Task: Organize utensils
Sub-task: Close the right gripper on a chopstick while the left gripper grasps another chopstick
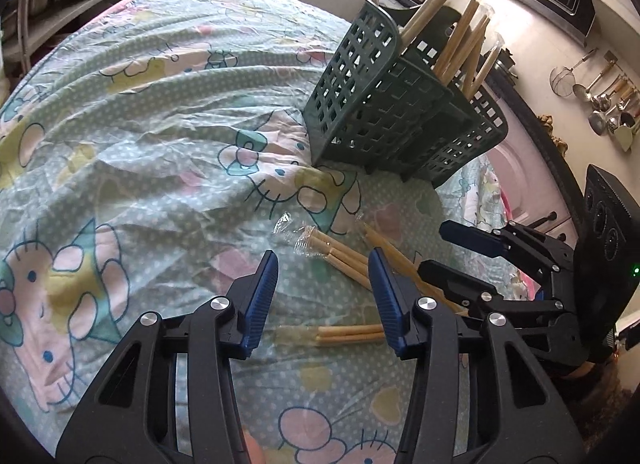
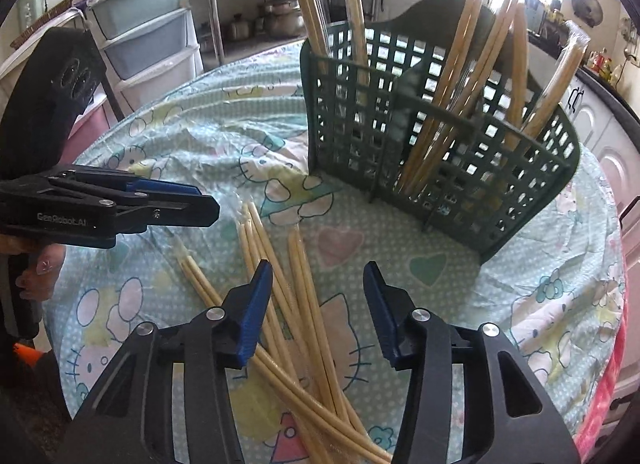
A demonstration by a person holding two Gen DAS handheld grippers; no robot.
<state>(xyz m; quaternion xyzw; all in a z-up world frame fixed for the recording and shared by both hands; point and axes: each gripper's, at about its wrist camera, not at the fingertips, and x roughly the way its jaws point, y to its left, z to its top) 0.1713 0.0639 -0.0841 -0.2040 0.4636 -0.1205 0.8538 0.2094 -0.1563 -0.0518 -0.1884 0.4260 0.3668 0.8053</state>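
A round table is covered with a pale green cartoon-cat tablecloth (image 2: 224, 136). On it stands a dark green lattice utensil basket (image 2: 452, 168), split into compartments, toward the far side of the table. Several pairs of wrapped bamboo chopsticks stand upright (image 2: 476, 76) in its compartments, leaning at different angles; a few more rise from the left compartment.

More wrapped chopsticks lie loose (image 2: 280, 296) on the cloth in a crossed heap, on the near part of the table in front of the basket and apart from it.

The right gripper (image 2: 318, 308) hangs over this heap with its blue-padded jaws spread wide and nothing between them; the sticks pass underneath its left finger.

The left gripper (image 1: 323, 296) is also spread wide and empty. In its own view it sits above a pair of chopsticks (image 1: 352, 334) lying crosswise on the cloth between its fingers, with further pairs just beyond. From the right wrist view the left gripper appears side-on at the left edge of the table, beside the heap, held by a hand (image 2: 38, 268) with painted nails.
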